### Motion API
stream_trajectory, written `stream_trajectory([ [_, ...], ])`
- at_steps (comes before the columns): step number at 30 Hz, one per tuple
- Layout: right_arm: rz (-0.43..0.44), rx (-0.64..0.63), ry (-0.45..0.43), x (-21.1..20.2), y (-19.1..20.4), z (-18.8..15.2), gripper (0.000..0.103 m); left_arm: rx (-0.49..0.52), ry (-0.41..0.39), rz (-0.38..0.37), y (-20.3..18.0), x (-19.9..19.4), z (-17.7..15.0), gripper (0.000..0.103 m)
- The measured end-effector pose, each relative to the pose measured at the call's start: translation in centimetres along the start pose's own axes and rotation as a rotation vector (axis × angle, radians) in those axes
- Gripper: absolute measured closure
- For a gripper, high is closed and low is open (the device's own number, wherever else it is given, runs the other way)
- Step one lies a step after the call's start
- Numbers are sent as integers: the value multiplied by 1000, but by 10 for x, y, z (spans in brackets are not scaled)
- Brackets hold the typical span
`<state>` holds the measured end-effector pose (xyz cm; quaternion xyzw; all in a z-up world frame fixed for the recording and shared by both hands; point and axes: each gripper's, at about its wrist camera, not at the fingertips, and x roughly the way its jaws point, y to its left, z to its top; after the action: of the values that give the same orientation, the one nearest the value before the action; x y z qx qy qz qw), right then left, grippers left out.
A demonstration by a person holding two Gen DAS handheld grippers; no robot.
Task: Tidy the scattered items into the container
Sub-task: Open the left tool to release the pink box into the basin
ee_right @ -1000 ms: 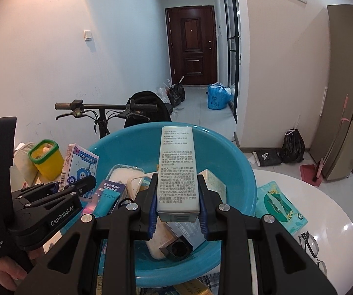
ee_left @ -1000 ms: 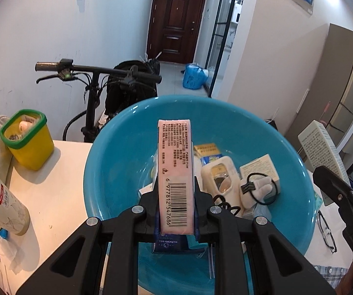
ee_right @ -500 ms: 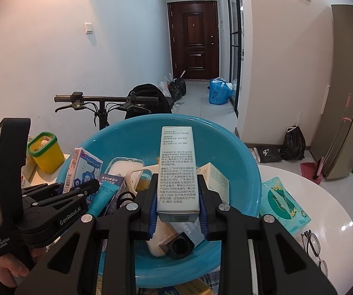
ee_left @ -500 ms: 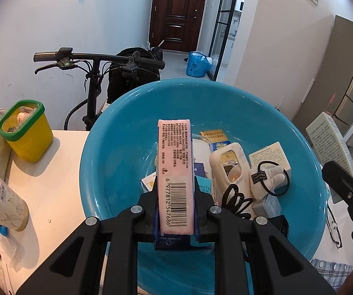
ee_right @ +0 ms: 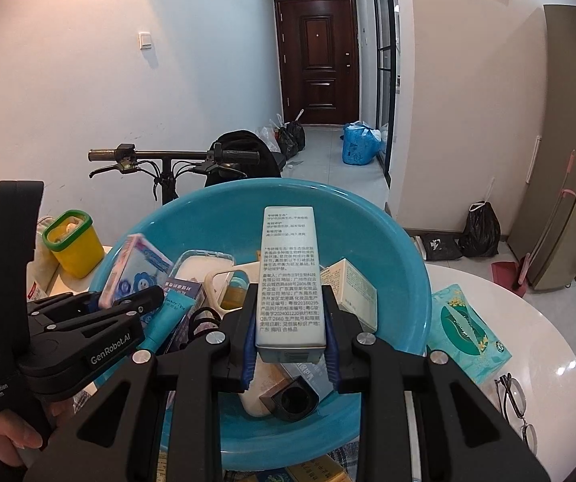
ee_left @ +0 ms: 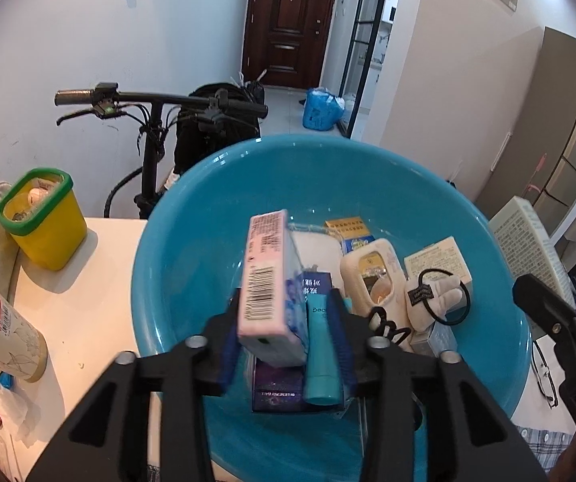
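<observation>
Opening its jaws, the left hand-held gripper (ee_left: 288, 335) lets the pink-and-blue cardboard box (ee_left: 268, 281) tip free into the round turquoise plastic basin (ee_left: 175, 241), while the right hand-held gripper (ee_right: 290, 339) clamps a tall grey-white carton (ee_right: 291, 281) over it, apparently awaiting release.

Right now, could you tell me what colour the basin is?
The basin is turquoise blue, clearest in the right wrist view.

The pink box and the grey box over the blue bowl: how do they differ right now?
The pink box tips sideways between the left gripper's opening jaws; the grey box stands straight, clamped in the right gripper. The pink box shows a barcode, the grey box only small print. Both hang over the blue bowl.
</observation>
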<state>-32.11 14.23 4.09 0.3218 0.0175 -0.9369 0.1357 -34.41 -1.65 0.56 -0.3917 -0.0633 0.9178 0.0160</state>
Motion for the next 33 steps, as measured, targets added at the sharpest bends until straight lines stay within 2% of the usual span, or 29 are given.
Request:
stream_trajectory([
  [2, 0, 1, 0, 0, 0, 0, 77, -5, -12, -1, 1, -3, 1, 51],
  [15, 6, -3, 12, 4, -1, -4, 77, -31, -88, -13, 7, -32, 9, 50],
  [20, 16, -4, 21, 6, 0, -4, 77, -35, -128, -22, 8, -46, 12, 42],
  [24, 40, -1, 42, 10, 3, -5, 77, -39, -125, -32, 6, -47, 11, 41],
  [27, 48, -7, 58, 14, 6, -8, 77, -55, -120, -43, 6, -46, 10, 33],
  [33, 65, -10, 105, 28, 8, -16, 77, -46, -107, -32, 3, -41, 8, 33],
])
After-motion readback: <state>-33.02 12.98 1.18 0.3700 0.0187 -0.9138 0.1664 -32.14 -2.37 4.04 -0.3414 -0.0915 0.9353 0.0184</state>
